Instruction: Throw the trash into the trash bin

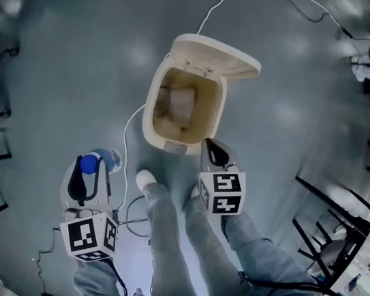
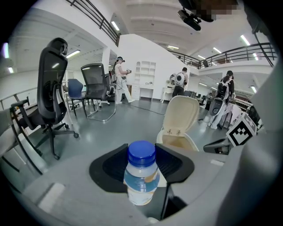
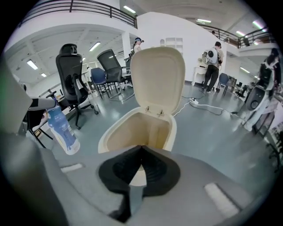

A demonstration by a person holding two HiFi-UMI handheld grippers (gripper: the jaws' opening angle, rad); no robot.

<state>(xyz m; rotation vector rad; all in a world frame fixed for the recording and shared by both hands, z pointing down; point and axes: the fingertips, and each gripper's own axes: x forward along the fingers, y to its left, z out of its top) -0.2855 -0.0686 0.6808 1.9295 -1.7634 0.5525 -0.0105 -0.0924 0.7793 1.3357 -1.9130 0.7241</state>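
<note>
Grey floor (image 1: pixel 44 82), cables trailing across it. Trash bin (image 1: pixel 148 122) stands on it, cream, lid (image 1: pixel 222 52) swung fully open and leaning away from the person; something pale lies inside the bin, too blurred to name. Left gripper (image 1: pixel 90 173) hangs to the left of the bin, near it but short of the rim, jaws set wide and clamped on a small plastic bottle (image 2: pixel 141 176) with a blue cap. Right gripper (image 1: pixel 212 148) sits just at the near side of the bin, jaws closed together on nothing. Judged step: carrying the bottle to the bin, drop not yet made. Next move calls for bringing the left gripper over the bin's opening, then spreading the jaws. Bottle label is blue and white with an orange patch; its print is illegible. No other writing reads.
</note>
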